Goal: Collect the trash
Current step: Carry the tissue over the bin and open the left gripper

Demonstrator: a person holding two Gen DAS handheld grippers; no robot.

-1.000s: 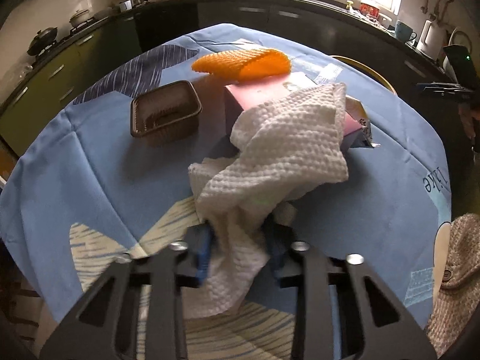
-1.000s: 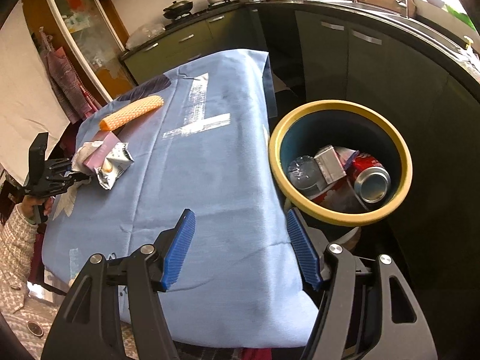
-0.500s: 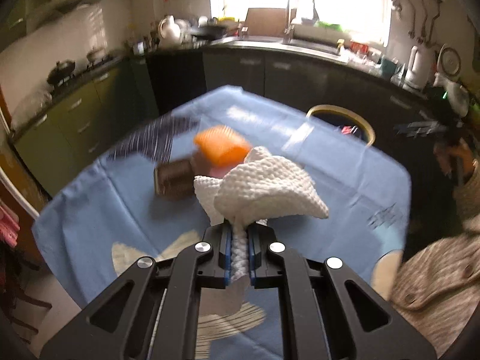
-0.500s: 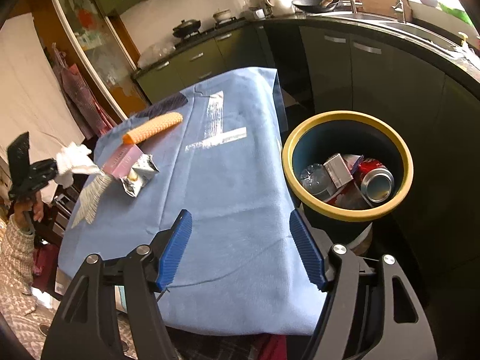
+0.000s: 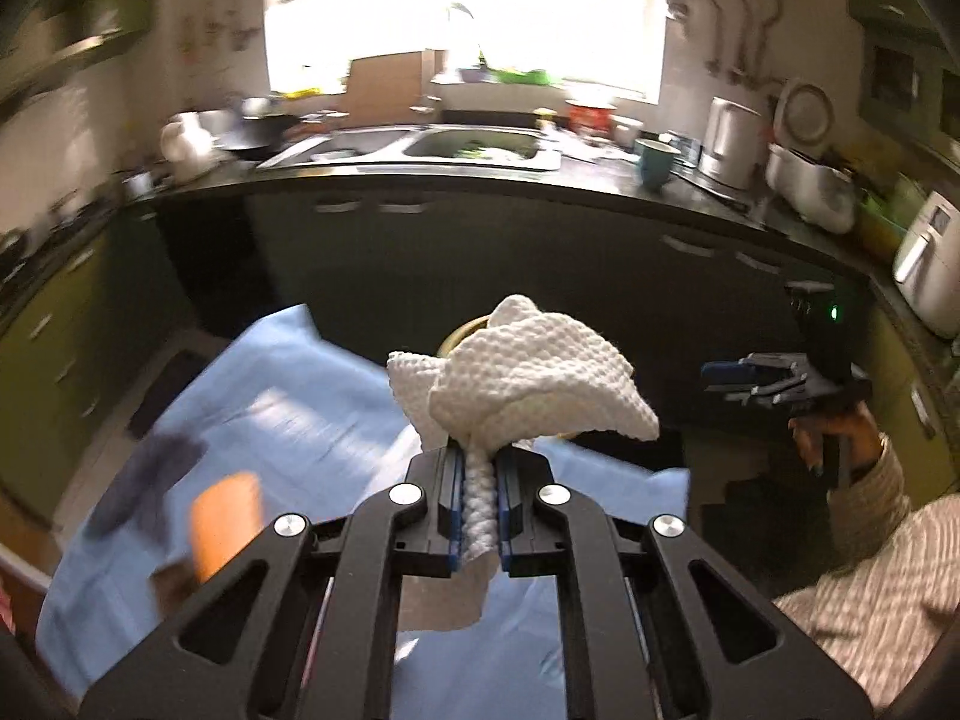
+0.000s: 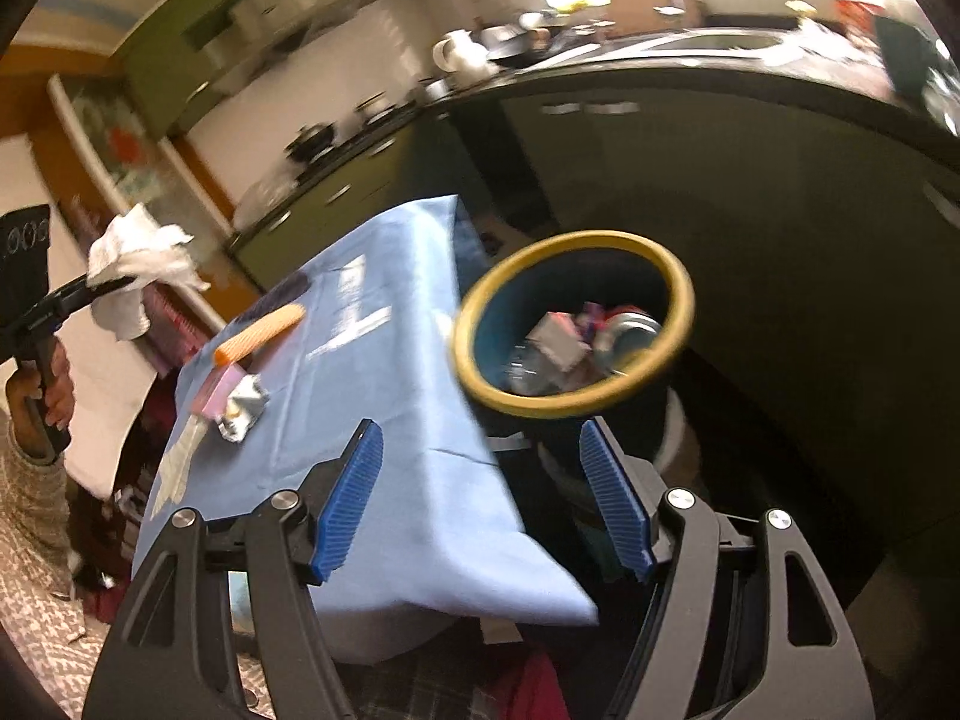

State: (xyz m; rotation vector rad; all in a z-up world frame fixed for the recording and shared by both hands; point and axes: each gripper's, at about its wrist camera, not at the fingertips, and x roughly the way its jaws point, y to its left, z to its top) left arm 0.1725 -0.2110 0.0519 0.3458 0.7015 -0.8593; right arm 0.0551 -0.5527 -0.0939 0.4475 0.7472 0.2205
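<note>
From the left wrist, our left gripper (image 5: 479, 495) pinches a crumpled white paper towel (image 5: 528, 387) aloft above the blue tablecloth (image 5: 300, 396).

From the right wrist, our right gripper (image 6: 480, 501) hangs spread and empty near the yellow-rimmed trash bin (image 6: 573, 324). Held by a thin twist, the towel could slip out short of the bin.

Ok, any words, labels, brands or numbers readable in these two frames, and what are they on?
None can be read.
Black plate on the left gripper: pale digit-like marks, cut off and blurred.
Light blue tablecloth: white printed shapes, no legible letters.
Trash inside the yellow-rimmed blue bin: packaging print blurred by motion.
</note>
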